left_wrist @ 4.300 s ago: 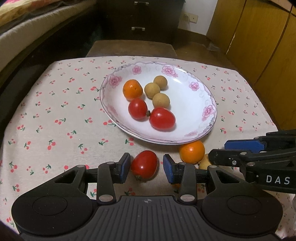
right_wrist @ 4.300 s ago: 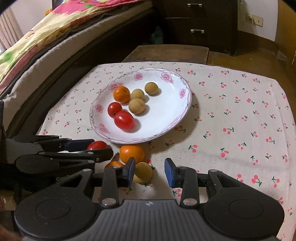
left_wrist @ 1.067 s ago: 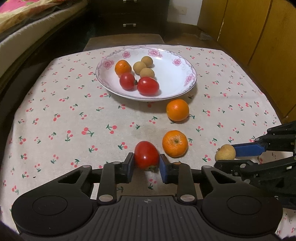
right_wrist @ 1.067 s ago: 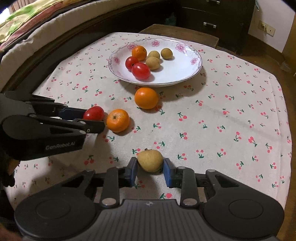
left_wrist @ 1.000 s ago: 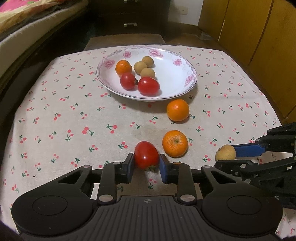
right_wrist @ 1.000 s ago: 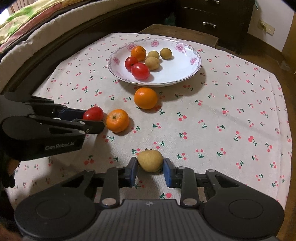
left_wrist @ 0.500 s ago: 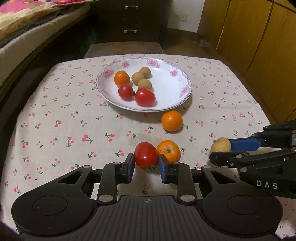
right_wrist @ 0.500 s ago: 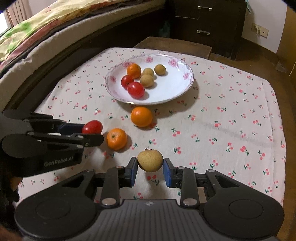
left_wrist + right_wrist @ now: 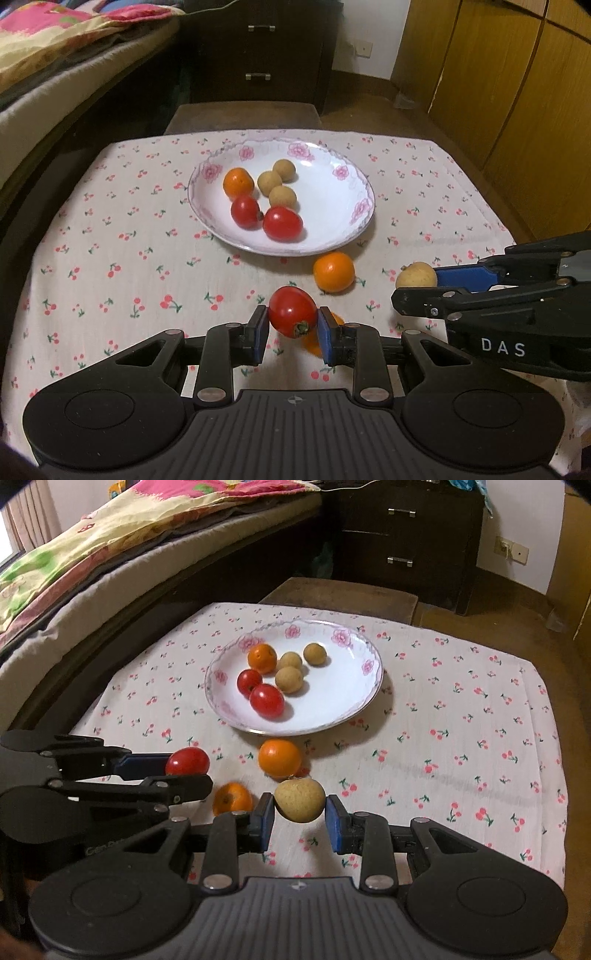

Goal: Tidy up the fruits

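Two fruits that sat on the cherry-print cloth of the counter (image 9: 110,258) a second ago now hang clear of it, so we judge both pickups done and the carry to the white flower-rimmed plate (image 9: 347,229) next. Our left hand-held gripper (image 9: 291,328) is clenched on the glossy red tomato (image 9: 291,310), pads against its sides. Our right hand-held gripper (image 9: 300,814) clamps the round tan longan (image 9: 300,799) likewise. Two oranges (image 9: 279,757) remain on the cloth near the plate, one partly hidden behind the tomato.

red tomato (image 9: 291,311): gripped, aloft | tan longan (image 9: 300,799): gripped, aloft | plate (image 9: 347,236): six fruits | two oranges (image 9: 333,271): on cloth
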